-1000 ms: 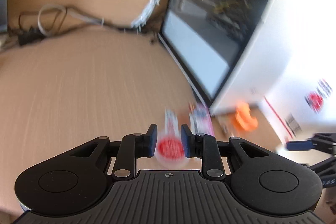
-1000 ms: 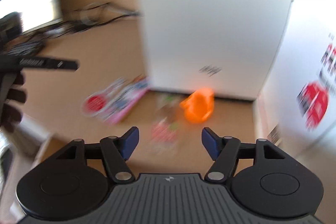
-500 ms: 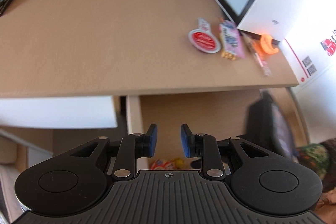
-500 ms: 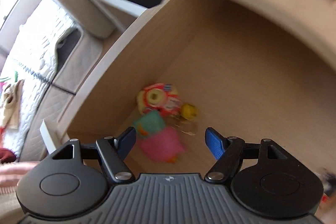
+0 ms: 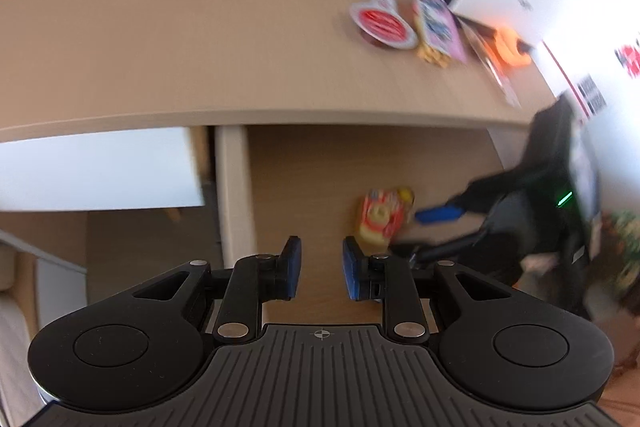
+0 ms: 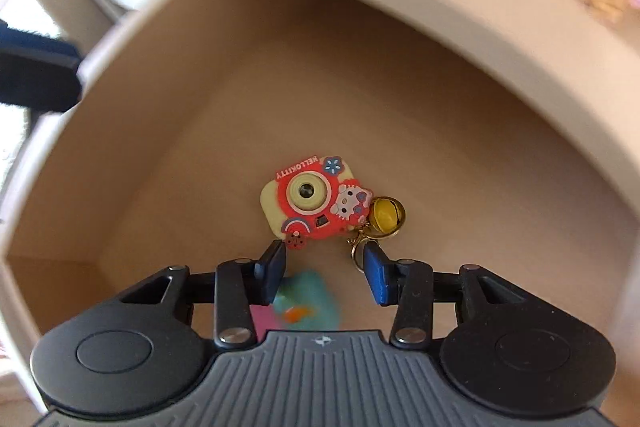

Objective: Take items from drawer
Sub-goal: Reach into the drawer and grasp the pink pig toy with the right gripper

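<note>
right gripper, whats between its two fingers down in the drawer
In the right wrist view, a teal and pink toy lies blurred between the closing jaws of the right gripper, nearer the left finger; the pads do not yet press it.

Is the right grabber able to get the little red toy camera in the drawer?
Probably yes. The right gripper points down into the open drawer, its jaws closing with the teal toy between them, not yet pinched. The toy camera lies uncovered just beyond, nothing over it.
</note>
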`<control>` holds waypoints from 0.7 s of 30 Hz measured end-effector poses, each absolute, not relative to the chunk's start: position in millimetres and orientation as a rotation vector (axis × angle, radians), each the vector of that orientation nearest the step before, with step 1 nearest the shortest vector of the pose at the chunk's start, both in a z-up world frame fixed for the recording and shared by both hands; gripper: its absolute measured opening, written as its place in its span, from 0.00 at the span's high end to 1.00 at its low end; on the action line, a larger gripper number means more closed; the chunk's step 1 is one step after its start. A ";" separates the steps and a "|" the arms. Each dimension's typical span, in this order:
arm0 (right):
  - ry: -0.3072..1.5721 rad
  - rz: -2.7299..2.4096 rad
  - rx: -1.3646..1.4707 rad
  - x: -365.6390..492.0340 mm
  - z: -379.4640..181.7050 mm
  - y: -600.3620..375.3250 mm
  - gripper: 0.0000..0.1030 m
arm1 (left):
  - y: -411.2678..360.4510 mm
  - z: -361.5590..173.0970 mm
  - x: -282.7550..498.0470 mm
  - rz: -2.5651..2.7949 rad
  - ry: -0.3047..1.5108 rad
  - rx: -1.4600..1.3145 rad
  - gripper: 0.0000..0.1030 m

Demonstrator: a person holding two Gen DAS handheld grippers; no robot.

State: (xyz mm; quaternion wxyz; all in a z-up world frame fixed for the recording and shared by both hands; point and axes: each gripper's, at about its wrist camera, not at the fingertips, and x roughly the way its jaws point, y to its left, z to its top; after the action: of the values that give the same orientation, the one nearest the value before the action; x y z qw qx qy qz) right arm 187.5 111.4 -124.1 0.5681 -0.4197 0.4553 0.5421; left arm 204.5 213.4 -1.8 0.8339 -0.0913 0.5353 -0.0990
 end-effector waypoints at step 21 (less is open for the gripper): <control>1.125 1.322 -0.895 164.6 -106.9 68.1 0.56 | 175.3 -15.1 215.6 -0.282 1.120 -0.032 0.76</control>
State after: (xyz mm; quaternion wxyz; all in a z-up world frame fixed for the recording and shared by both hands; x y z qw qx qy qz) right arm 164.6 68.1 -106.9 0.5598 -0.3798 0.4773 0.5608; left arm 215.6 175.3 -15.1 0.8377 -0.0149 0.5295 -0.1332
